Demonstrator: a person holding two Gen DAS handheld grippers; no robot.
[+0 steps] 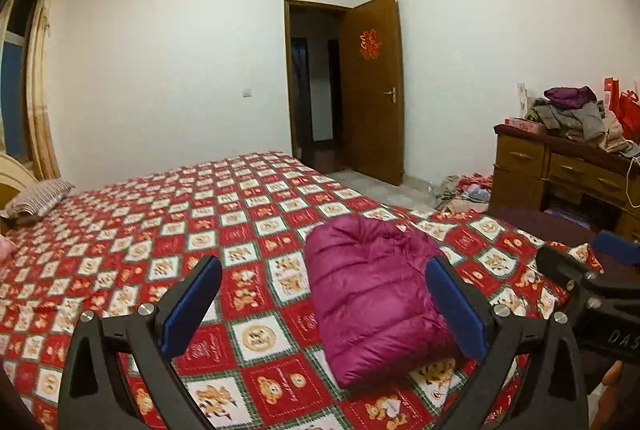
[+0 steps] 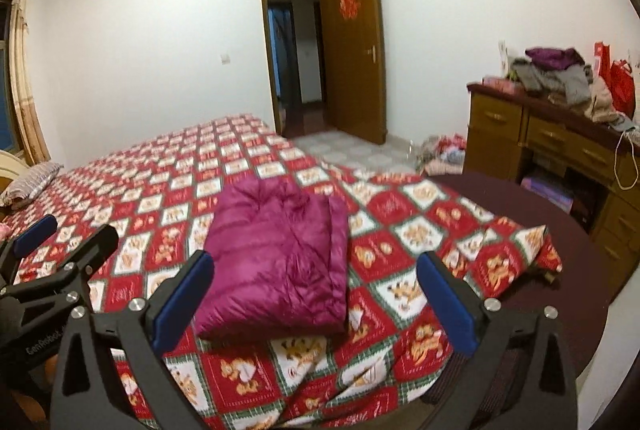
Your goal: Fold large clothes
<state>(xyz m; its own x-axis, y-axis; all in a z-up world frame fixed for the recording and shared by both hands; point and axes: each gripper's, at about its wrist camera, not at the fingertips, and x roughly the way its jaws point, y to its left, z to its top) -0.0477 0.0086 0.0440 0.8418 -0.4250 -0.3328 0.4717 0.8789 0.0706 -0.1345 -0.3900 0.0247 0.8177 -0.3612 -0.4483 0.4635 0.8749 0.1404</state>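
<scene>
A magenta puffer jacket (image 1: 374,298) lies folded into a compact block on the red checked bedspread (image 1: 168,238); it also shows in the right wrist view (image 2: 280,262). My left gripper (image 1: 322,300) is open and empty, held above the bed just in front of the jacket's left side. My right gripper (image 2: 316,294) is open and empty, above the near edge of the jacket. The right gripper shows at the right edge of the left wrist view (image 1: 576,262); the left gripper shows at the left edge of the right wrist view (image 2: 64,234).
A striped pillow (image 1: 38,197) lies at the bed's head. A wooden dresser (image 2: 540,145) piled with clothes (image 2: 560,77) stands at right. Clothes lie on the floor (image 2: 444,149) near the open door (image 2: 356,45). A dark maroon sheet (image 2: 520,205) shows at the bed corner.
</scene>
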